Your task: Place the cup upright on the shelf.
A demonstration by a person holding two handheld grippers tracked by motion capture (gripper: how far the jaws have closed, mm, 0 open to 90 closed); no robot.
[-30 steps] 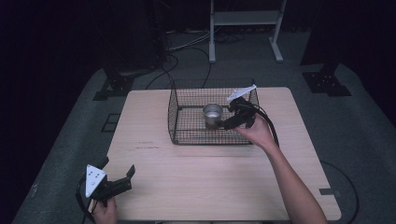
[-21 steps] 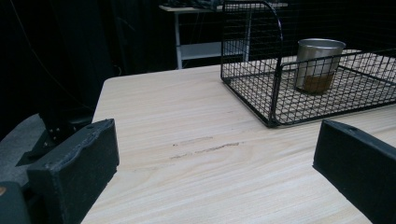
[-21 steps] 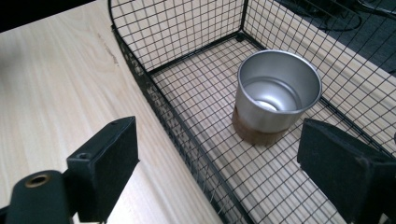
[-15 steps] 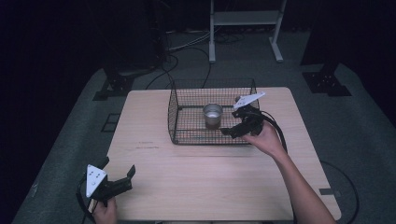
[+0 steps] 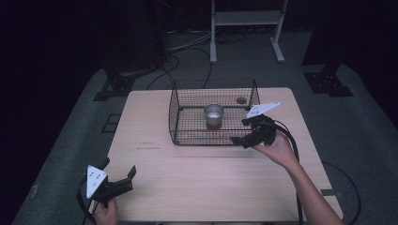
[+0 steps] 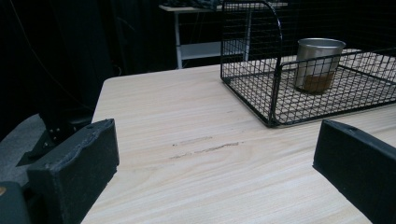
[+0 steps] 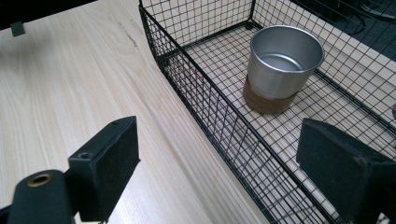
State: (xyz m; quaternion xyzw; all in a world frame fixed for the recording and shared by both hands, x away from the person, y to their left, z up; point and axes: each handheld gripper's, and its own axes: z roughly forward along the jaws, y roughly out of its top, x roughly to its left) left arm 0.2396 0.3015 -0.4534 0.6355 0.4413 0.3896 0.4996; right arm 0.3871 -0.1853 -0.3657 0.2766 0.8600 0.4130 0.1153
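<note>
A metal cup [image 5: 214, 115] with a brown base stands upright inside the black wire basket [image 5: 174, 117] at the middle back of the wooden table [image 5: 211, 178]. My right gripper [image 5: 240, 131] hovers at the basket's near right corner, open, nothing between its jaws. In the right gripper view, the right gripper [image 7: 219, 149] straddles the basket's near wall [image 7: 205, 93] from above, with the cup [image 7: 282, 65] ahead. My left gripper [image 5: 118, 166] rests open at the table's near left corner. In the left gripper view, the left gripper [image 6: 219, 149] faces the basket [image 6: 275, 93] and cup [image 6: 320, 63] across bare wood.
A small round dark spot [image 5: 241, 100] shows at the basket's back right. Beyond the table stand a white metal frame [image 5: 244, 28] and black stand bases [image 5: 328, 79], with cables [image 5: 183, 51] on the grey floor. The table's near half is bare wood.
My right gripper has drawn back from beside the cup, over the basket's wall, toward the near right. The cup stays in the basket. The left gripper has not moved.
</note>
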